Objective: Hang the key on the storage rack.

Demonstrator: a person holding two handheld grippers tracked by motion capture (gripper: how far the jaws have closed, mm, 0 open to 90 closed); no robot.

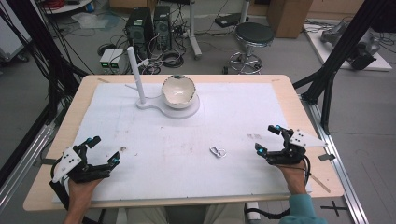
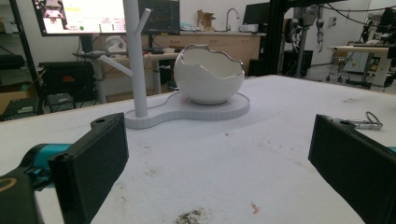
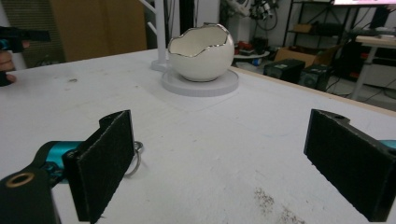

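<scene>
- Left gripper [image 1: 102,151] resting at the near left of the table [image 1: 289,93], jaws spread wide, nothing between them; likely parked, waiting.
- Right gripper [image 1: 269,139] at the near right, jaws likewise apart and empty, pointed toward the middle.
- Small metal clip [image 1: 217,151] lying flat on the white mat [image 1: 233,112], nearer the right gripper, probably the easier reach.
- Egg-shaped bowl [image 1: 178,90] on its stand [image 1: 154,105] at the far side, well apart.

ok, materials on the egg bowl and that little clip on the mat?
Egg bowl: looks like glazed ceramic, going by its glossy white shell and thin metallic trim along the jagged rim. Clip: likely metal, silvery and shiny, though too small to be sure.
</scene>
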